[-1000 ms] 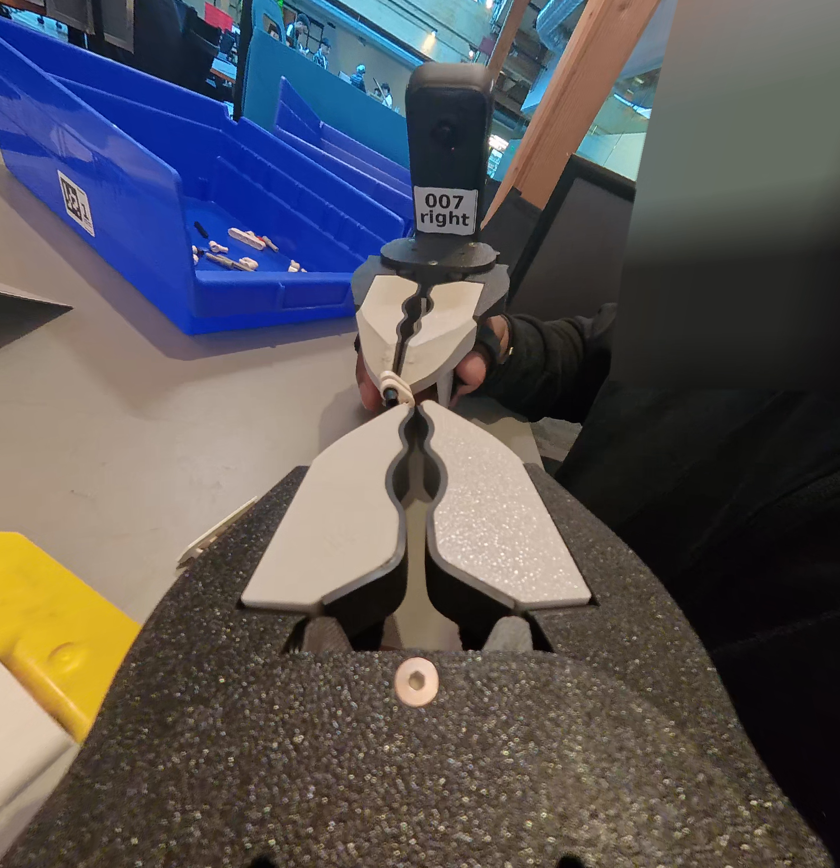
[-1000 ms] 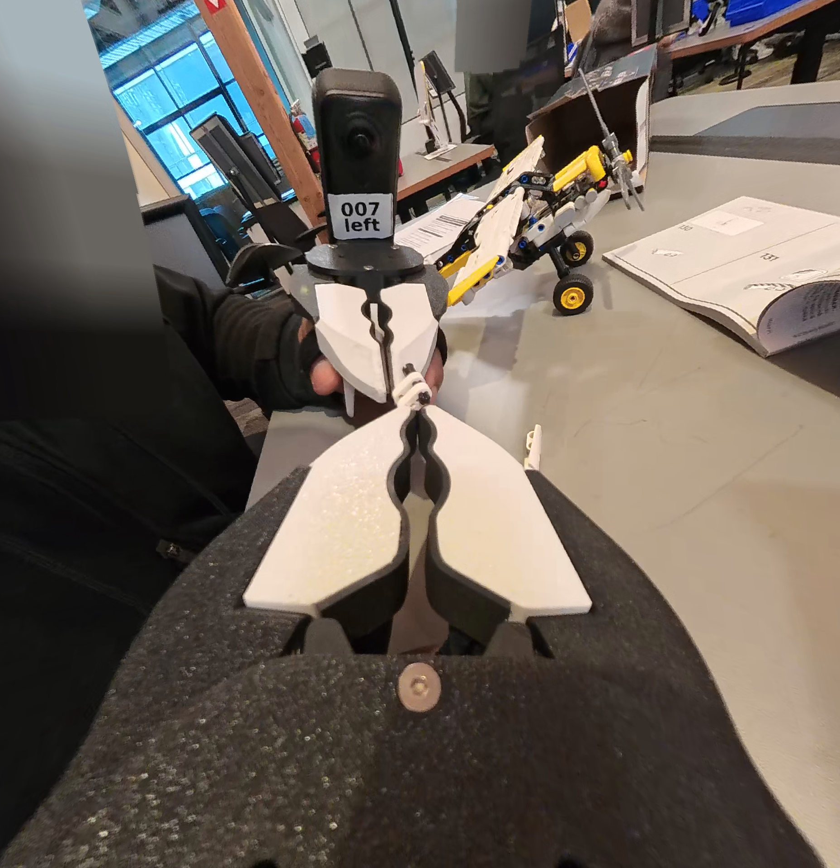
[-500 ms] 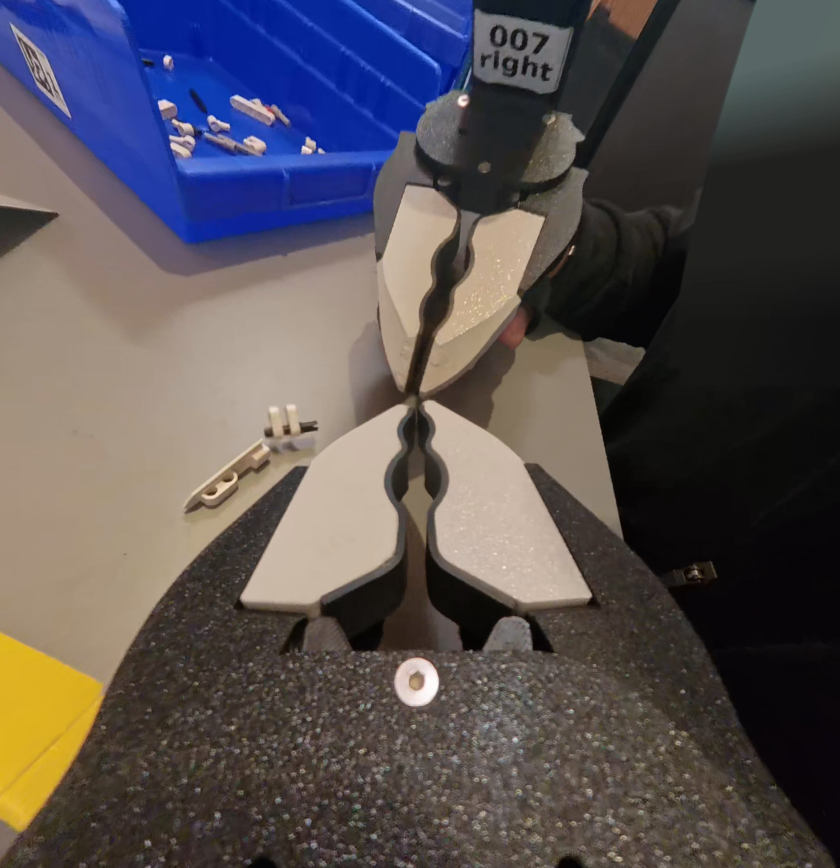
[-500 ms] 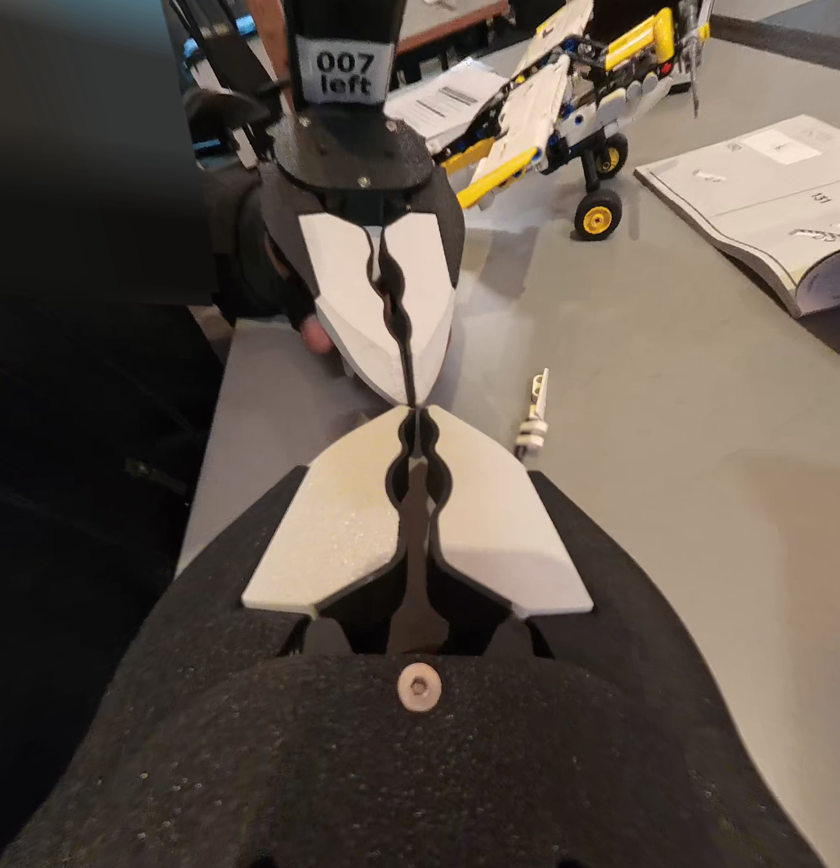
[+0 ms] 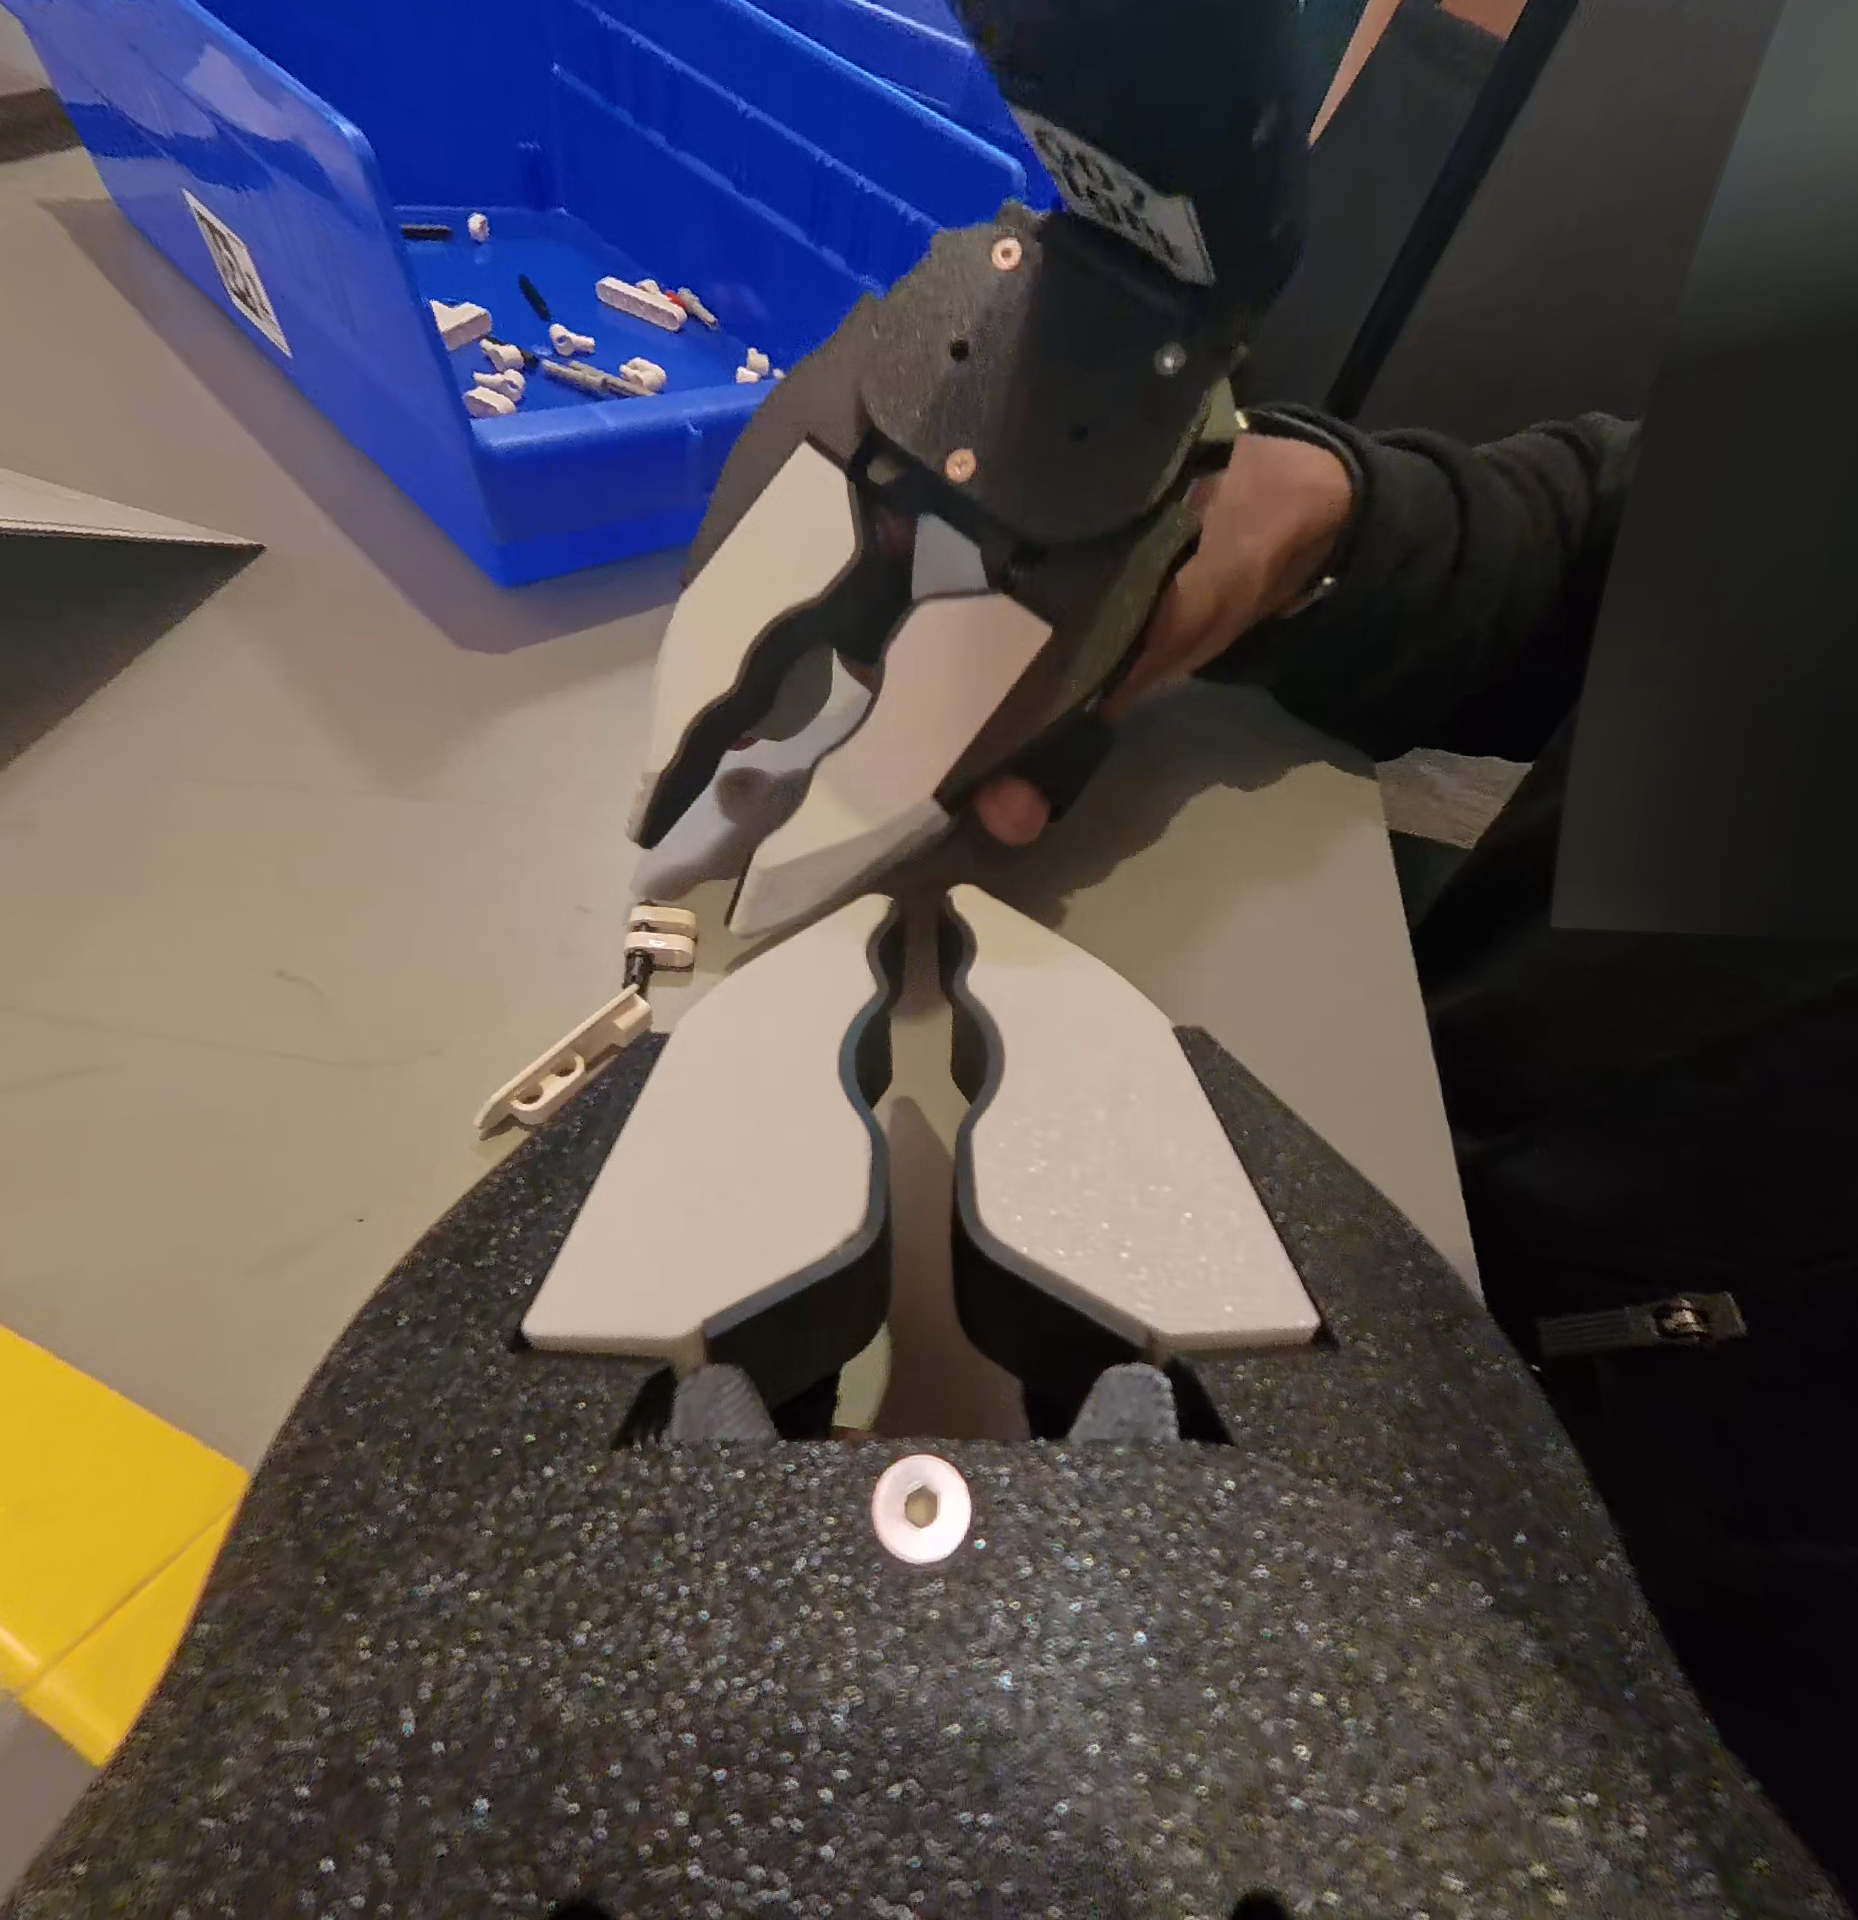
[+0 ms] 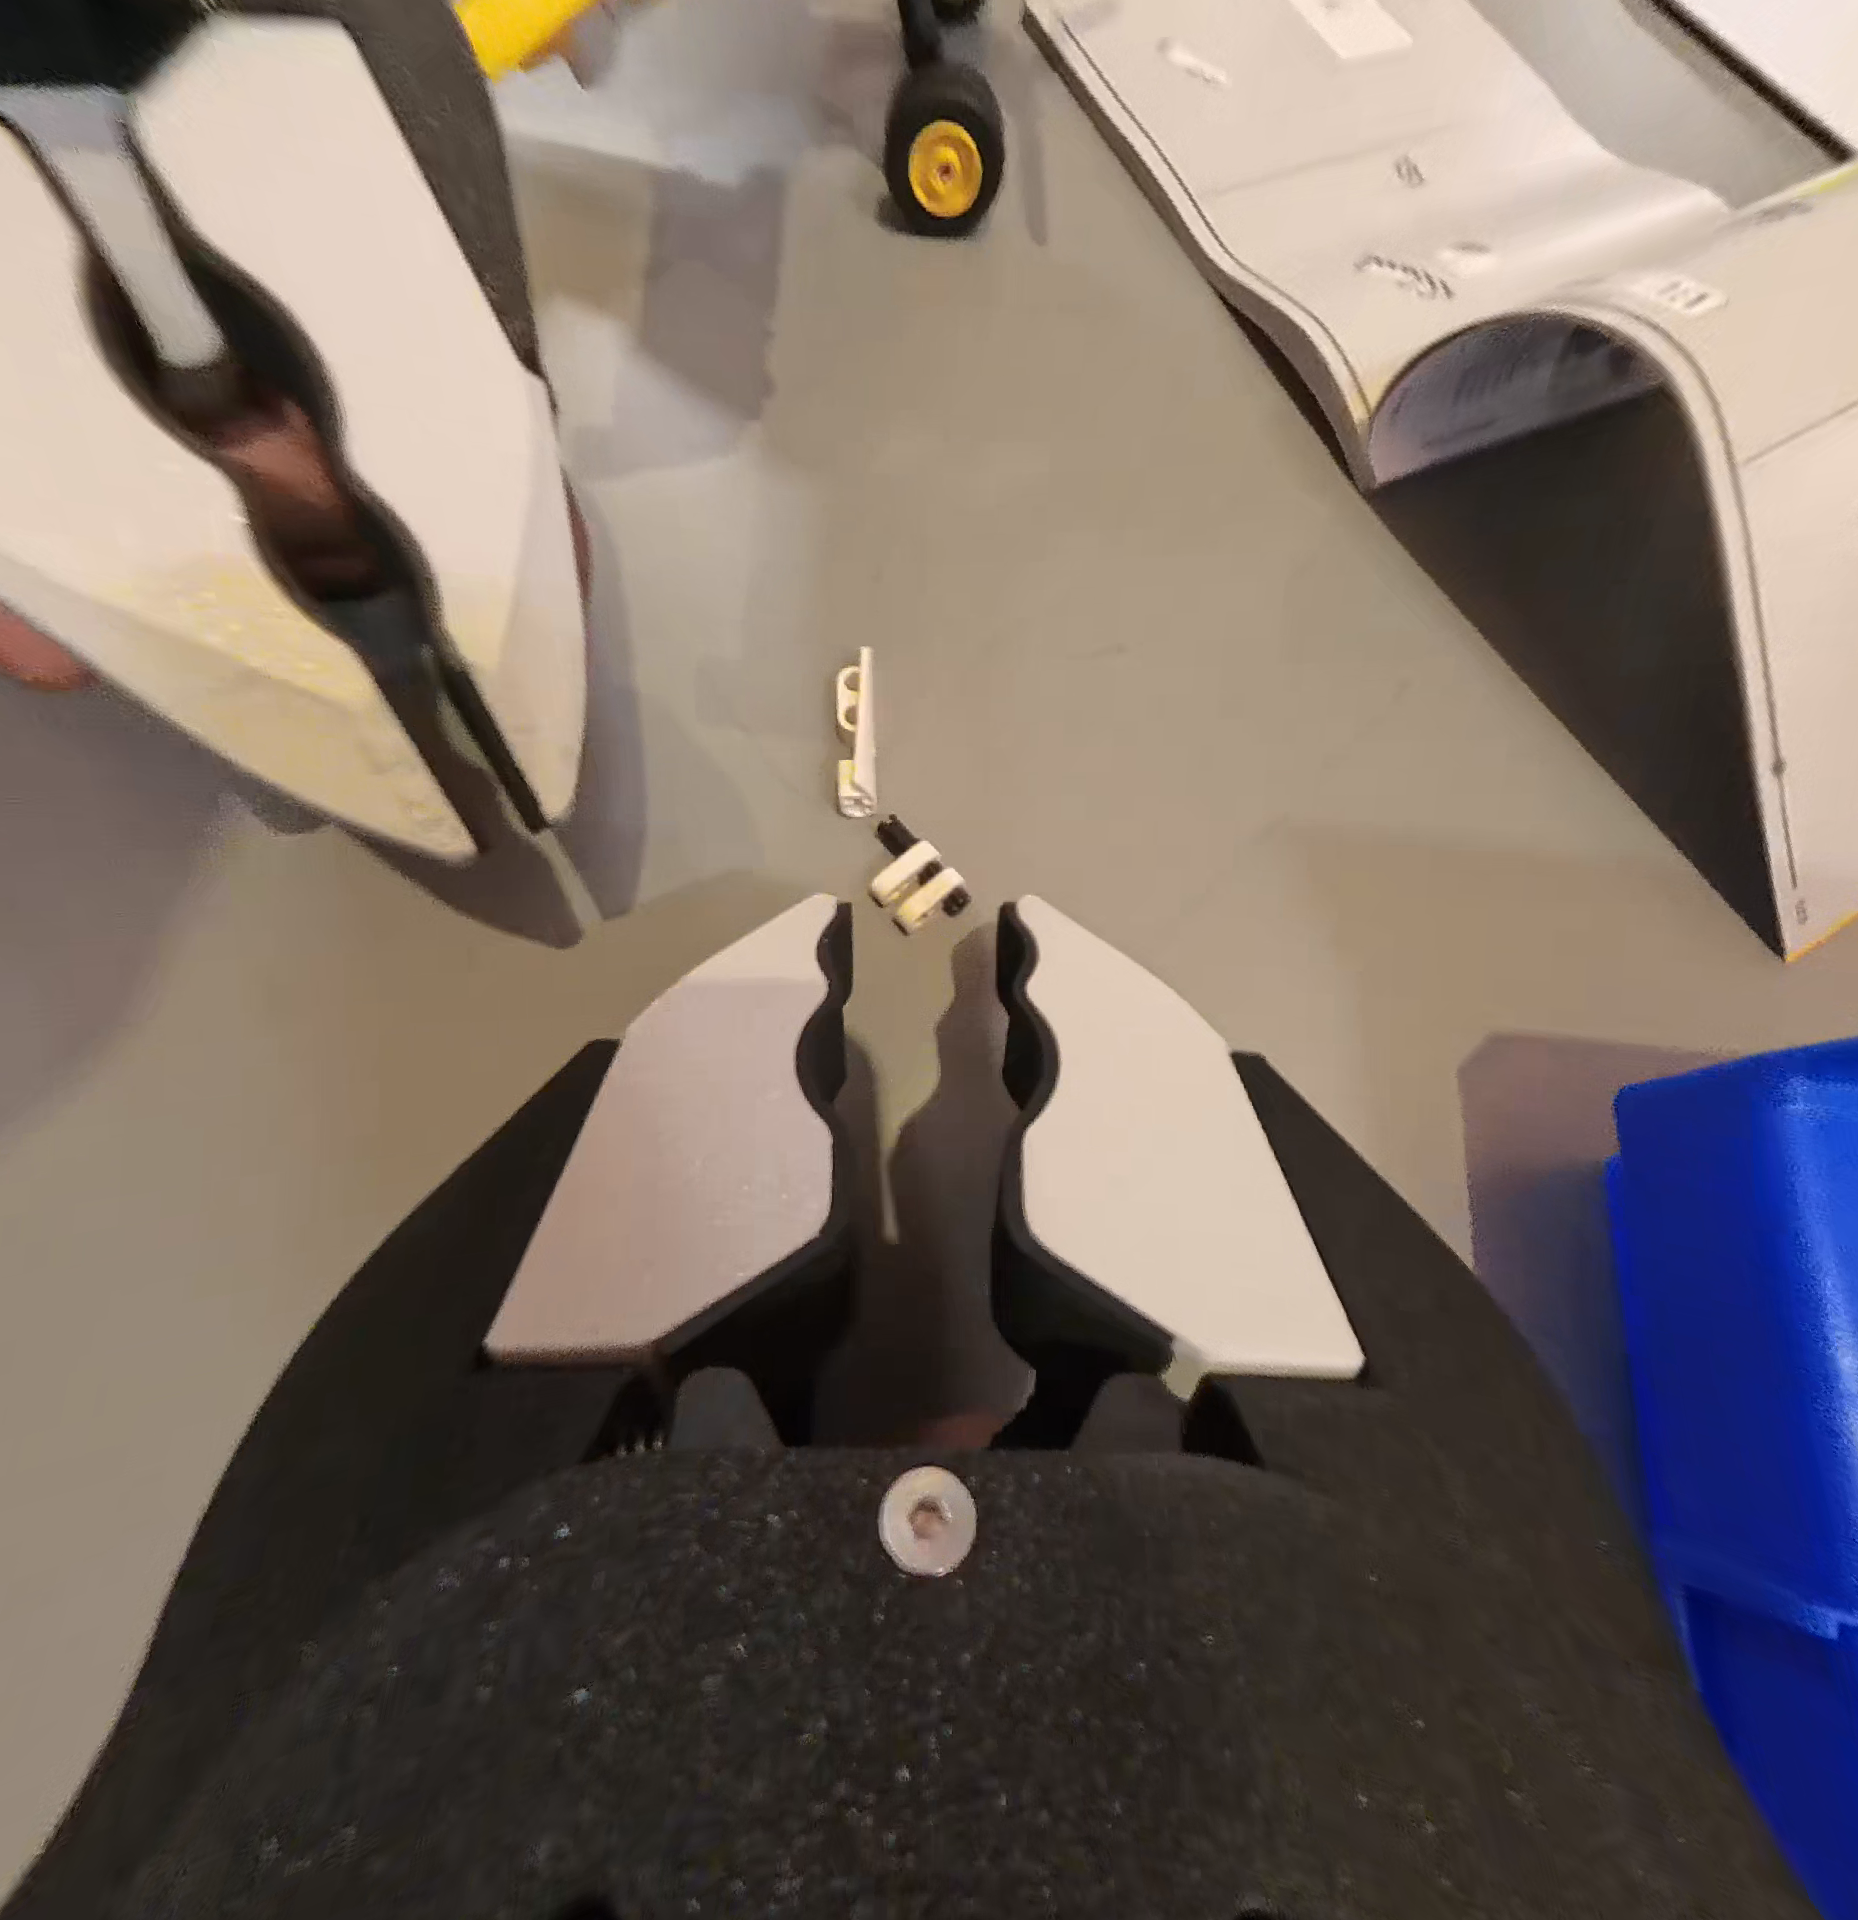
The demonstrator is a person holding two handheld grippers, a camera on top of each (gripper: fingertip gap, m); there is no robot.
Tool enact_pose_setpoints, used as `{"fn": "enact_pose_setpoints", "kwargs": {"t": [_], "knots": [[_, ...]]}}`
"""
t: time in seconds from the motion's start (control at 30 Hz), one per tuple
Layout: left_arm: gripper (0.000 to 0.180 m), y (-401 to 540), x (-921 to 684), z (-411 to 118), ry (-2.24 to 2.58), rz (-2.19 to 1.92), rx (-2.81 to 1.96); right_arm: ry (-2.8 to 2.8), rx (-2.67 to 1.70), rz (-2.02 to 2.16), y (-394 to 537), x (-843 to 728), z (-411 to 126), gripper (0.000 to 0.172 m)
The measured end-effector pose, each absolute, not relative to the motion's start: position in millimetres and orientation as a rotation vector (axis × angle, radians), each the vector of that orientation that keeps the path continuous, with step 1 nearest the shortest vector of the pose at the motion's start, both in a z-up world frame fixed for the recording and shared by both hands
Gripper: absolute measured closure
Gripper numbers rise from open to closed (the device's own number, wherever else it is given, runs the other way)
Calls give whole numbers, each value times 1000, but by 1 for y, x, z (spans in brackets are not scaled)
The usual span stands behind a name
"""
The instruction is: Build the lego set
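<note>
Grey table (image 6: pixel 1164 644), both tongs newly parted, empty

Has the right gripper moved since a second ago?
Yes. The right gripper has tipped down toward the grey table, its open jaws now over the small white piece, the open booklet nearer.

grey table (image 5: pixel 229 831). blue bin (image 5: pixel 312 260), off-white small parts (image 5: pixel 551 353) inside, a white label with a black pattern on its wall. right gripper (image 6: pixel 925 914): pale grey fingers (image 6: pixel 738 1049), black inner edges, speckled black body. left gripper (image 5: pixel 920 914) the same. white 2-bar piece on a black pin (image 6: pixel 917 883); white wedge piece (image 6: pixel 857 732). black wheel, yellow hub (image 6: pixel 944 156). white open booklet (image 6: pixel 1527 312). yellow block (image 5: pixel 63 1538).
</note>
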State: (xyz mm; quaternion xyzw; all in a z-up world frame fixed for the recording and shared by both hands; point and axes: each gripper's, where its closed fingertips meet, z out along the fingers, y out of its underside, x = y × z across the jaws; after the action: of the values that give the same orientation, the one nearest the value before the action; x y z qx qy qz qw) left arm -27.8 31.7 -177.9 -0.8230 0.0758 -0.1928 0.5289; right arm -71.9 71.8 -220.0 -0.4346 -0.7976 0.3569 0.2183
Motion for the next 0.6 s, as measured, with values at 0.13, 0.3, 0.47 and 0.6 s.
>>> {"fn": "enact_pose_setpoints", "kwargs": {"t": [0.13,0.3,0.47,0.6], "knots": [[175,33,-34,-181,183,-363,-1985,-2190,-1254,864,69,-74,-228,139],[175,35,-44,-183,137,-287,-1994,-2143,-1317,790,68,-75,-230,141],[176,35,-50,-183,99,-259,-1992,-2093,-1334,737,63,-76,-229,144],[176,35,-53,-182,83,-243,-1993,-2047,-1364,703,64,-79,-228,153]]}}
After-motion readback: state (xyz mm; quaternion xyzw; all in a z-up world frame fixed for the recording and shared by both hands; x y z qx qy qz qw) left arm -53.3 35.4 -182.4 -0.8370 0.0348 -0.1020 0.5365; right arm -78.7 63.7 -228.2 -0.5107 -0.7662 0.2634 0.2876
